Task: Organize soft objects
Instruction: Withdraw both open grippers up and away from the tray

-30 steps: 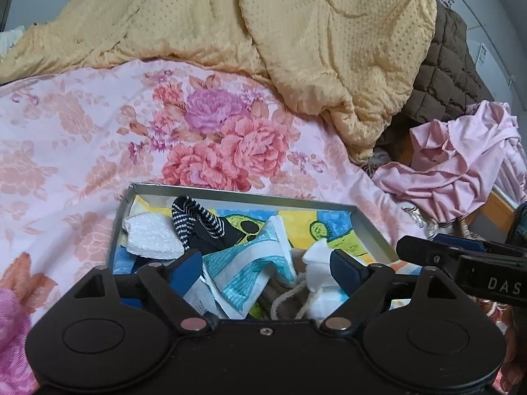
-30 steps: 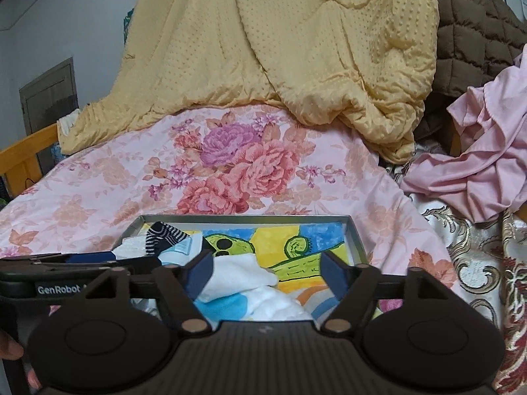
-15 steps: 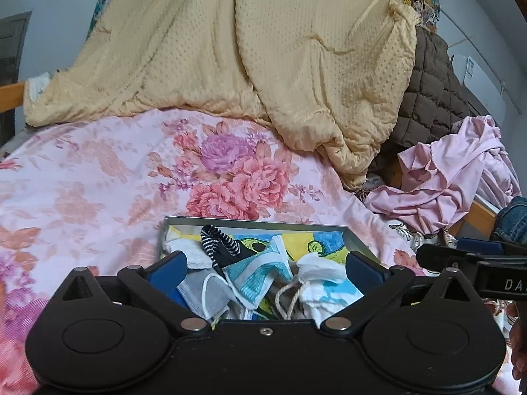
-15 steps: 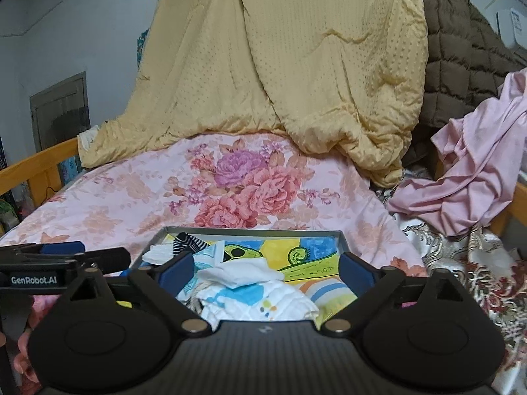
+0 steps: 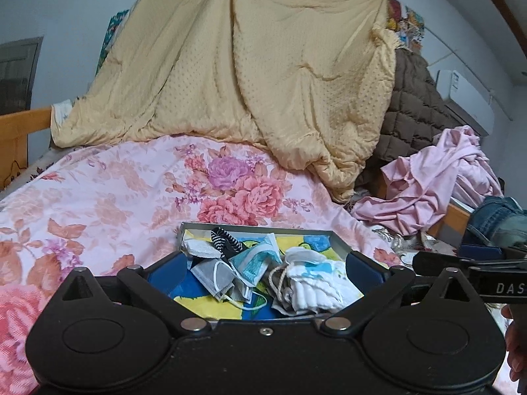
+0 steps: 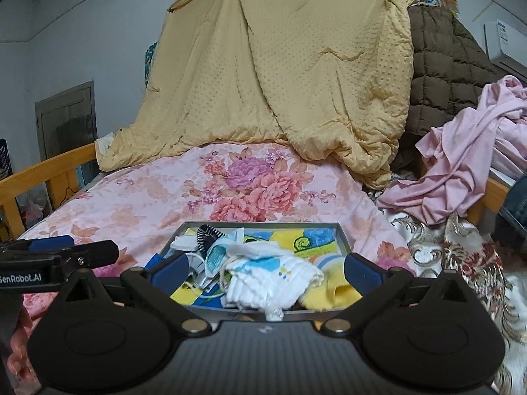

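A grey metal tray (image 5: 260,225) (image 6: 342,237) with a colourful cartoon lining sits on the floral bedsheet. It holds several soft items: a striped black-and-white sock (image 5: 225,242) (image 6: 206,235), a grey face mask (image 5: 215,275), a teal patterned cloth (image 5: 255,261), a white pad (image 5: 201,247), and a folded white cloth with blue marks (image 5: 313,288) (image 6: 266,278). A yellow cloth (image 6: 332,291) lies at the tray's near right. My left gripper (image 5: 265,271) is open and empty above the tray's near edge. My right gripper (image 6: 265,270) is open and empty there too.
A floral pink sheet (image 5: 115,191) covers the bed. A yellow quilt (image 5: 250,75) is heaped at the back, with a brown quilted cover (image 5: 415,112) and a crumpled pink garment (image 5: 434,177) at right. A wooden bed rail (image 6: 42,171) runs along the left.
Both grippers have pulled back and up from the tray, so it looks smaller and more of the room shows. Both stay open and empty.
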A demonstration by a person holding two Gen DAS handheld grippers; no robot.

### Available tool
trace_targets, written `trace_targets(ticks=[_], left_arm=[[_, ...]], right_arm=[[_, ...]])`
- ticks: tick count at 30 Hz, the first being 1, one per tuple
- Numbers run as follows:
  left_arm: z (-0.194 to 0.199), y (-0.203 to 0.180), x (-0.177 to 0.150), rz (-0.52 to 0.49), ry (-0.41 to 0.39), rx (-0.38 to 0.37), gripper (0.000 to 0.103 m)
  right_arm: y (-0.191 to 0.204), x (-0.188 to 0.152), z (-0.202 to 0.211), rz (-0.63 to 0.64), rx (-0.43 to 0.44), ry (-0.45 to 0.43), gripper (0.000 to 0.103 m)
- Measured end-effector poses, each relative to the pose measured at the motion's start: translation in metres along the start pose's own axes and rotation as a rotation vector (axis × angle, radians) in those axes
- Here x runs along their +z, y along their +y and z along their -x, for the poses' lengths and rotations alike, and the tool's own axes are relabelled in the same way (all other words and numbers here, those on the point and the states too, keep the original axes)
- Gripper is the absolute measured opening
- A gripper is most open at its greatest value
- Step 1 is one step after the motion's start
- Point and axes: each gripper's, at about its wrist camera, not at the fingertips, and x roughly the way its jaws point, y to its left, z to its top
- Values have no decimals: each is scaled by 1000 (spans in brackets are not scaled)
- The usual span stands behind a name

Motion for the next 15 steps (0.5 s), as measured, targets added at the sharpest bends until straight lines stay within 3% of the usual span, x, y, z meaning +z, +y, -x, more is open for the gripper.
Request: trace_targets(ticks=[15], left_arm=[[62,-2,-36,-28,8,-9,102]], right_arm=[[11,-39,52,-34,-39,1,103]])
